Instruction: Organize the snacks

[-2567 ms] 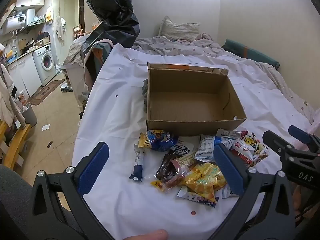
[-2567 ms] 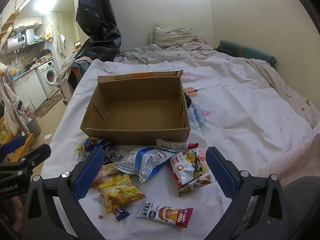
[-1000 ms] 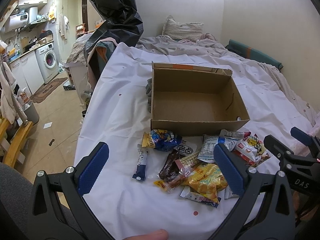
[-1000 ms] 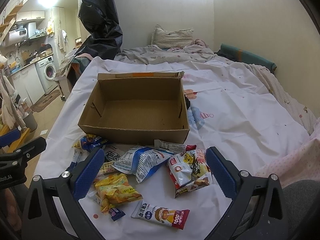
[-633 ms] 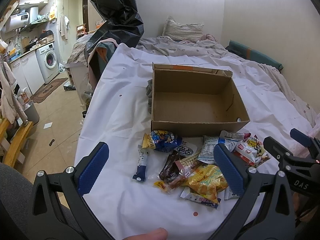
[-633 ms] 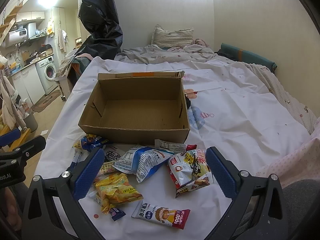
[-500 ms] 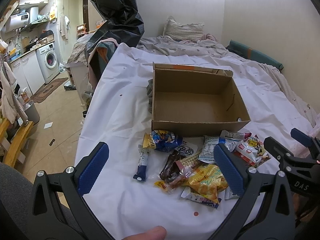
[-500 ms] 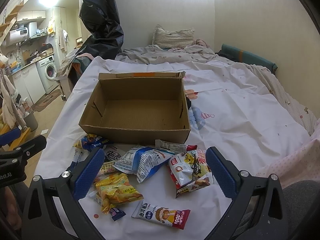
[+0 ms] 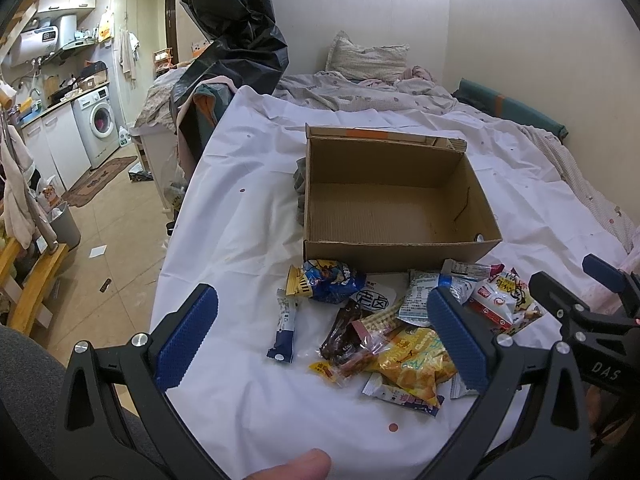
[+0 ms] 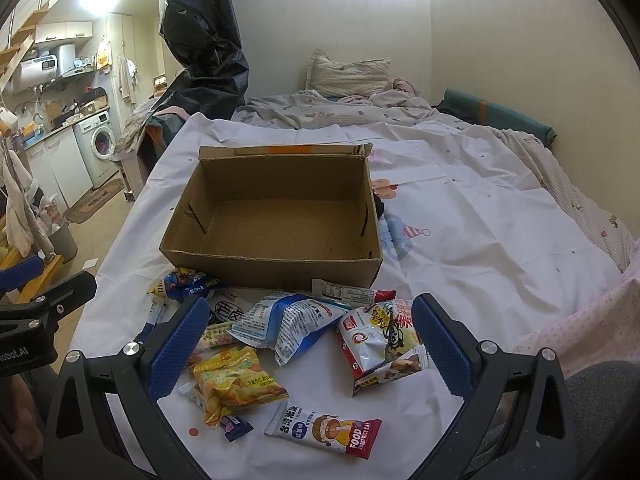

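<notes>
The left gripper (image 9: 322, 338) hangs released and empty above the white sheet (image 9: 240, 216). The snack packets (image 10: 296, 324) all lie loose before the empty cardboard box (image 10: 276, 216), so no sorting is done. The right gripper (image 10: 310, 346) is likewise spread wide, holding nothing.

In the right wrist view the rice cake bar (image 10: 325, 429) nearest the sheet's front edge reads "FOOD" and "SWEET RICE CAK", and the left gripper's body (image 10: 24, 344) at the left shows "obot.AI". In the left wrist view the right gripper's body (image 9: 606, 368) reads "DAS". Print on the other packets is too small to read.
</notes>
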Demonstrator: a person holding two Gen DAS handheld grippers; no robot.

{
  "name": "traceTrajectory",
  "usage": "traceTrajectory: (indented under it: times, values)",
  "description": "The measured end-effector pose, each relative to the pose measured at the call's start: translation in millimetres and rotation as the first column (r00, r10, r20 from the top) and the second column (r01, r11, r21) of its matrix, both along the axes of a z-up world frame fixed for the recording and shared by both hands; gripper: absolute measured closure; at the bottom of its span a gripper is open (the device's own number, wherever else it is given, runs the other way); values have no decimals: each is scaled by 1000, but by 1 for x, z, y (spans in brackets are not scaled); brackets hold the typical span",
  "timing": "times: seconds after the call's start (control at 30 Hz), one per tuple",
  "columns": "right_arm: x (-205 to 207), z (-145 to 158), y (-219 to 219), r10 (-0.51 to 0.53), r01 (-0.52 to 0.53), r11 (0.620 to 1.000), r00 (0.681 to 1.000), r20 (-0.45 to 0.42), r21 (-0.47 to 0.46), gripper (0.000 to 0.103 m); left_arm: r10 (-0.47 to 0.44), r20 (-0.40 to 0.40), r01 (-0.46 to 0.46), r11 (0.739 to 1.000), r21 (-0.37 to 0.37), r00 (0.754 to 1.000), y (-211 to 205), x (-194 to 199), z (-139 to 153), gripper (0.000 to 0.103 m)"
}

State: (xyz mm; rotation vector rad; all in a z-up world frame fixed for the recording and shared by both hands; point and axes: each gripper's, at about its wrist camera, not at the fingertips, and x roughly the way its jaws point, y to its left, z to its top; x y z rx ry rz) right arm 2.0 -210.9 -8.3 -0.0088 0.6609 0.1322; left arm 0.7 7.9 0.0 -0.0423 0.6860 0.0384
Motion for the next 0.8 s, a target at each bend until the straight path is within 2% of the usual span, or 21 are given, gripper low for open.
traceTrajectory:
  times: [0.57, 0.63, 0.73, 0.77, 0.8]
  values:
    - [1, -2, 4, 11, -11, 1000, 1000, -19, -4, 0, -2, -5, 2, 1000, 13, 1000, -2, 0, -4, 0]
    - [8, -1, 1, 33, -32, 999, 997, -67, 14, 0, 5, -17, -5, 1000, 13, 1000, -1, 2, -4, 0]
    - [32, -4, -9, 112, -109, 994, 974, -198, 26, 0, 28, -41, -29, 1000, -5, 999, 6, 4, -7, 0]
    - [44, -10, -14, 142, -139, 990, 951, -276, 31, 0, 40, -56, -41, 999, -15, 998, 10, 5, -8, 0]
    - [56, -20, -16, 185, -182, 982, 909, -375, 43, 0, 45, -67, -46, 999, -22, 997, 11, 6, -9, 0]
